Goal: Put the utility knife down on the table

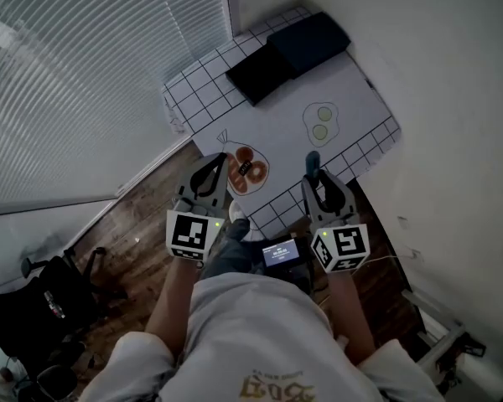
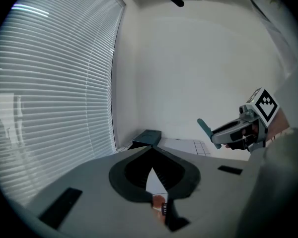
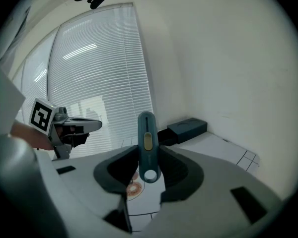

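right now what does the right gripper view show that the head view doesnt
Only the right gripper view: the knife's yellow slider and the hole at its end, gripped between the right gripper's jaws. Only the head view: the wood floor, a small screen at the person's waist, the egg drawing. Both: the knife, the left gripper, dark boxes, blinds, gridded table.

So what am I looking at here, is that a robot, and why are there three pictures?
No robot: a person holds a hand-held gripper in each hand. The head view looks down from a camera on the person's head; the other two cameras ride one on each hand-held gripper. Below is a table under a printed cloth, with dark boxes at its far end. The right hand-held gripper is clamped on a teal utility knife; the left hand-held gripper is shut and empty.
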